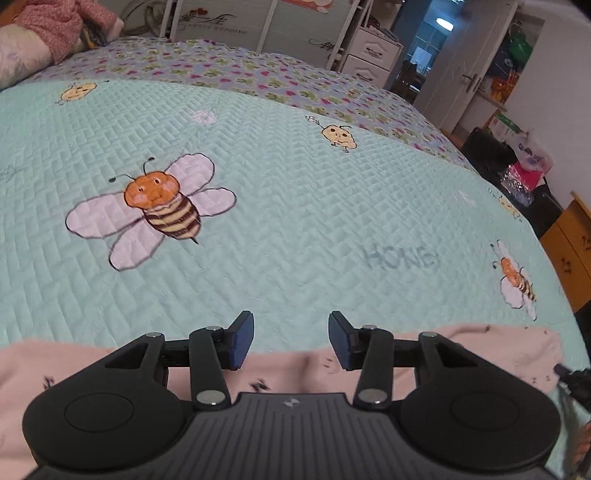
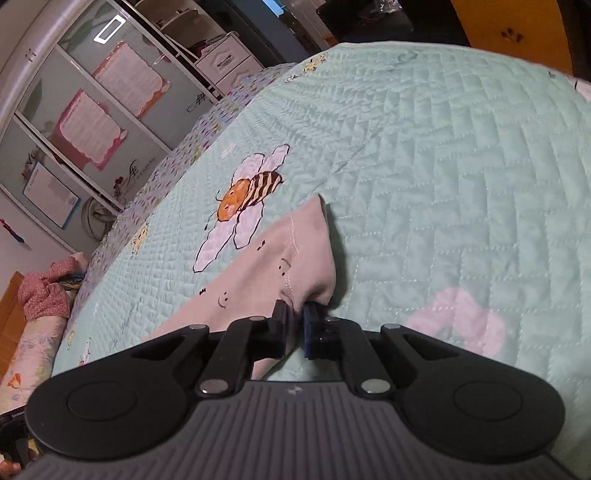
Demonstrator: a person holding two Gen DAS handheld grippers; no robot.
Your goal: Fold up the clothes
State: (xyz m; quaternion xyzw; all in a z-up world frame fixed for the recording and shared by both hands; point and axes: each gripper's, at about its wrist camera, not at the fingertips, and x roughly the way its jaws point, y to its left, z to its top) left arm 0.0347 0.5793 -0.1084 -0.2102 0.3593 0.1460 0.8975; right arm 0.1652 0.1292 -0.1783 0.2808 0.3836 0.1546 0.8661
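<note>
From my left tool (image 1: 291, 339) I see its two blue pads standing apart with nothing between them, hanging over the far edge of the pink garment (image 1: 303, 369), which lies flat on the bed's mint quilt (image 1: 295, 221). My right tool (image 2: 294, 325) is pinched narrow on a corner of that same garment (image 2: 258, 280); the cloth rises in a peak from the pads and lies just beside a printed bee (image 2: 245, 195).

Containers: I count one white drawer unit (image 1: 373, 55) with two drawers showing, both closed, so I cannot tell their contents. On the floor past the bed's right side sits a heap of bags (image 1: 524, 170); what is inside is too blurred to name.

Counts: one pink garment, two tools, two striped bees on the quilt in the left view, one in the right. A red-patterned bundle (image 1: 55, 29) lies at the head of the bed.
</note>
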